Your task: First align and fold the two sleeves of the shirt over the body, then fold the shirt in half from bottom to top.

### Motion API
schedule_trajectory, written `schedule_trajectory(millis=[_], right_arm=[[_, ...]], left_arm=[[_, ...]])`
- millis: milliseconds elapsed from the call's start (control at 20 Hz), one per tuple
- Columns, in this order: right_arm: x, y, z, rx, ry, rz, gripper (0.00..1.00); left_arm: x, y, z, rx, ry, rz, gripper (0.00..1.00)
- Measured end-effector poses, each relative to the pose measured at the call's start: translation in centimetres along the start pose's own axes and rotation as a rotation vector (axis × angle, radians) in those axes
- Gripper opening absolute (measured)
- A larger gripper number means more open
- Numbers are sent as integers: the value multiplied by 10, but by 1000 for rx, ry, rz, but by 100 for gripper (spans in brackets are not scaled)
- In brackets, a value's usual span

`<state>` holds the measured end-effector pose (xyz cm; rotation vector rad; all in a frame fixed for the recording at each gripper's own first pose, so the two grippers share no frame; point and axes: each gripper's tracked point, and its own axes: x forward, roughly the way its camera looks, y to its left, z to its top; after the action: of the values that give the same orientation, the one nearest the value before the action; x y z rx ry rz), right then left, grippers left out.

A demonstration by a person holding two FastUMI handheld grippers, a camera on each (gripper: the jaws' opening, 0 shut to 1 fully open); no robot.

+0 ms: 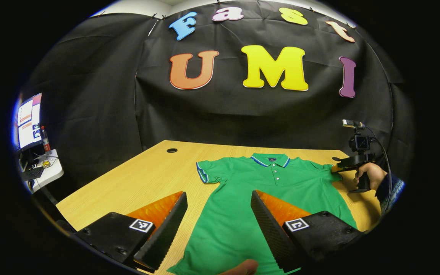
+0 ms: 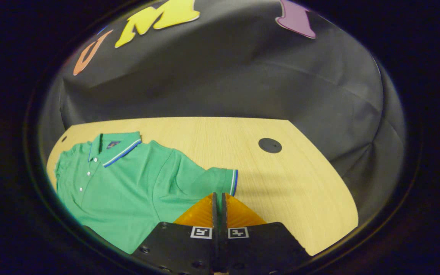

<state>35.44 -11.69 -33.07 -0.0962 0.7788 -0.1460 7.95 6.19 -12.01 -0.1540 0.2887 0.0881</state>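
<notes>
Shirt: the green polo shirt (image 1: 266, 198) lies flat and face up on the table (image 1: 139, 183), collar toward the far wall, both sleeves out to the sides and not yet folded.
Right gripper: the right gripper (image 2: 217, 198) has its fingers pressed together at the edge of the right sleeve (image 2: 212, 179); whether cloth is pinched between them cannot be told. In the left gripper view it sits at that sleeve's tip (image 1: 338, 168), held by a hand (image 1: 371, 175), likely placed to lift the sleeve over the body.
Left gripper: the left gripper (image 1: 218, 202) hangs above the near part of the shirt, fingers wide apart and holding nothing, probably waiting for the left sleeve (image 1: 206, 172).
Progress: judging by the spread sleeves, the first fold is only starting.
Surface: a pale wood-grain table with a dark round cable hole (image 2: 270, 145).
Room: black cloth walls; a lit monitor (image 1: 29, 120) and a bottle (image 1: 46, 140) on a side desk at far left.
</notes>
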Motion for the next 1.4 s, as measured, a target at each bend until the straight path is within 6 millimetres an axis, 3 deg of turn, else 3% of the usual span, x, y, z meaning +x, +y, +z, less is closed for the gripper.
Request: schedule_trajectory(millis=[250, 400, 700, 950, 1100, 1250, 1300, 1350, 1400], right_arm=[[-19, 15, 15, -4, -21, 3, 0], [-35, 34, 35, -22, -64, 22, 0], [-65, 96, 62, -30, -114, 73, 0], [-70, 143, 65, -24, -136, 86, 0], [-73, 158, 65, -34, -154, 95, 14], [-93, 158, 75, -15, -223, 94, 31], [-104, 159, 80, -7, -248, 105, 55], [-113, 156, 83, -10, -276, 101, 65], [-124, 154, 86, -24, -304, 102, 82]], left_arm=[[-2, 9, 4, -8, -5, 11, 100], [-3, 15, 7, -16, -16, 16, 100], [-8, 25, 14, -38, -31, 18, 100], [-12, 32, 21, -50, -51, 9, 100], [-13, 30, 22, -75, -51, -21, 100], [-12, 30, 23, -92, -55, -44, 100], [-12, 34, 24, -89, -58, -36, 100], [-13, 35, 25, -85, -61, -30, 100], [-13, 35, 26, -78, -63, -27, 100]])
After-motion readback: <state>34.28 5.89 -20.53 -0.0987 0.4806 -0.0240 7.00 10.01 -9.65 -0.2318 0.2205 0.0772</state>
